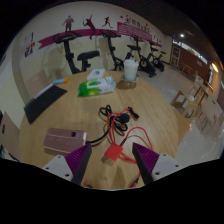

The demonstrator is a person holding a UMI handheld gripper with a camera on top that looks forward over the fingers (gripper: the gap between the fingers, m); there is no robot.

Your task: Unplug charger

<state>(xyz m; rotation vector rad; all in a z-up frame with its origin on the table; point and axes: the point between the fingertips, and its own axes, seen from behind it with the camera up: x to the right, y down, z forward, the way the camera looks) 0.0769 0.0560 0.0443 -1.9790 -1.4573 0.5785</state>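
1. Fingers (72, 166) spread wide, holding nothing; gripper (113, 165) hovers over wooden table (150, 115).
2. Red charger plug (116, 153) lies between the fingertips, its red cable (135, 135) running ahead to a black cable tangle (119, 120).
3. Judged step: approach. Next: close on the plug, pull it free.
4. Beside left finger: pink phone (66, 139). Beyond: dark laptop (44, 100), green wipes pack (97, 86), white jug (130, 70); loose cables may snag.

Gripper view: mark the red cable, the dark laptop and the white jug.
Red cable (113, 153), gripper view, coil between the open gripper (113, 165) fingers.
Dark laptop (44, 101), gripper view, lid centre.
White jug (130, 70), gripper view, body.
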